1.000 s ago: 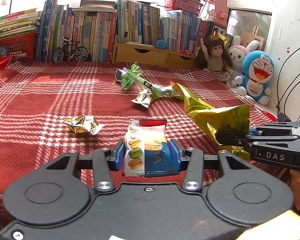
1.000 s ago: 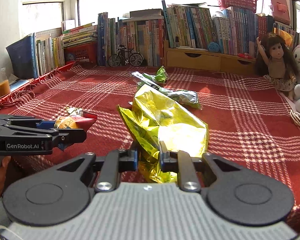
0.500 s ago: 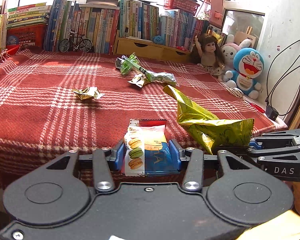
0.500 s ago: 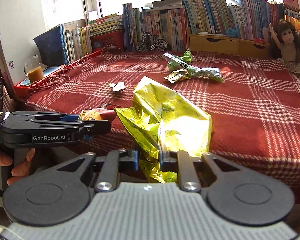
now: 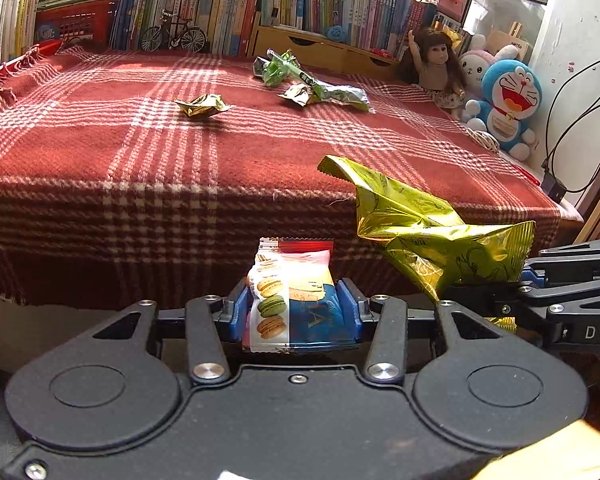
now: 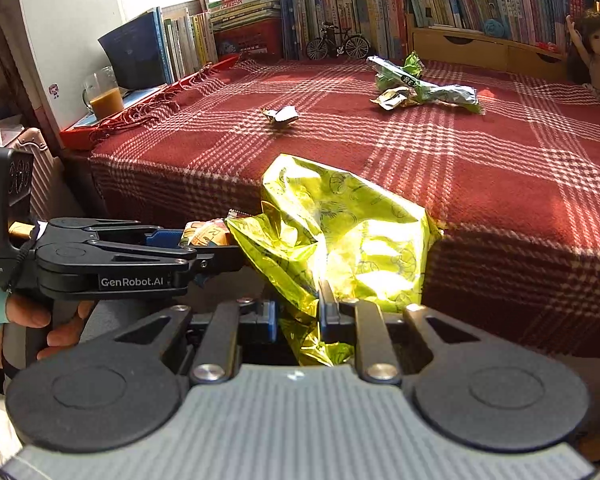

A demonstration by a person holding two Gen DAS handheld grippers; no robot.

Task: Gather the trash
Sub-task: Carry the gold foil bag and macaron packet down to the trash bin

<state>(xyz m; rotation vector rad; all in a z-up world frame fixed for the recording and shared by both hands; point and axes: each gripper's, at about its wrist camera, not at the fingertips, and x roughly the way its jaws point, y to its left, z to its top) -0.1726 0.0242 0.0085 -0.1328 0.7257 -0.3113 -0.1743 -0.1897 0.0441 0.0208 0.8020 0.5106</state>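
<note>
My left gripper is shut on a macaron snack packet, held in front of the table's hanging cloth edge. My right gripper is shut on a crumpled yellow-green foil bag; that foil bag also shows at the right of the left wrist view, beside the packet. On the red plaid cloth lie a small gold wrapper, a green wrapper and a silver-green wrapper. The left gripper appears at the left of the right wrist view, held by a hand.
Books and a model bicycle line the back of the table. A doll and plush toys sit at the right, with cables beyond. A glass of orange drink and a suitcase stand at the left.
Both grippers have drawn back from over the table to in front of and below its near edge, each still gripping its wrapper. The trash on the cloth has not moved.
</note>
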